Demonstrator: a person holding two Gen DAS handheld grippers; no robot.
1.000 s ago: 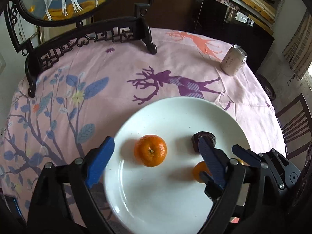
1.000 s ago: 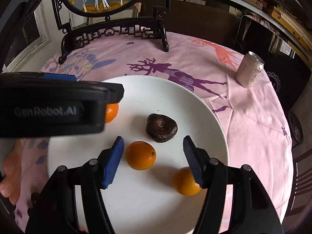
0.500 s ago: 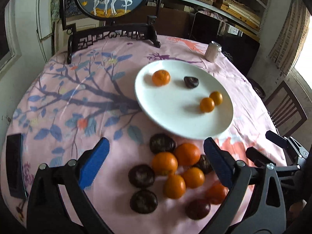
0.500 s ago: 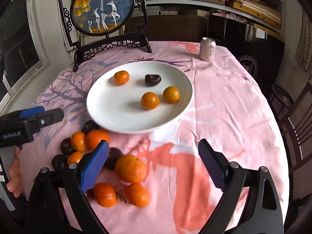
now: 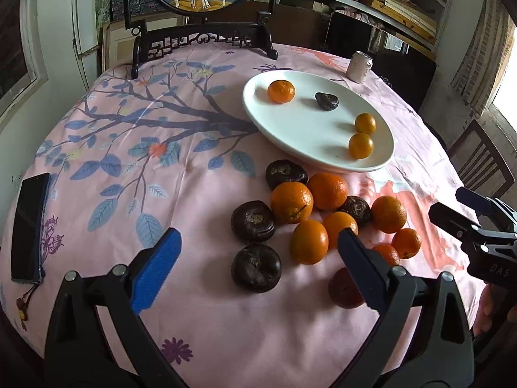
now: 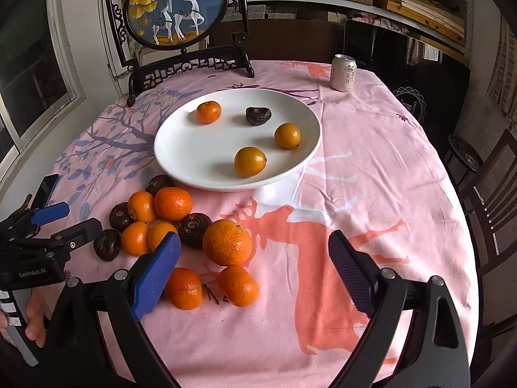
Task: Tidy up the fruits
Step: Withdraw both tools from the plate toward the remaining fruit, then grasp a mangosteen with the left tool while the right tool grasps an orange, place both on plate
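Pink tablecloth (image 6: 371,168), white plate (image 6: 181,158) w/ four fruits, loose fruit pile (image 5: 310,213) nearby, both grippers' fingers spread, empty.

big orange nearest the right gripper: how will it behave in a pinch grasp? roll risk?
The big orange looks round with dimpled peel, so the pads should grip it without much slip. It lies loose on the cloth against a dark fruit, so a glancing touch would probably roll it or nudge that neighbour. It probably gives a little under squeeze. The right gripper is open and empty.
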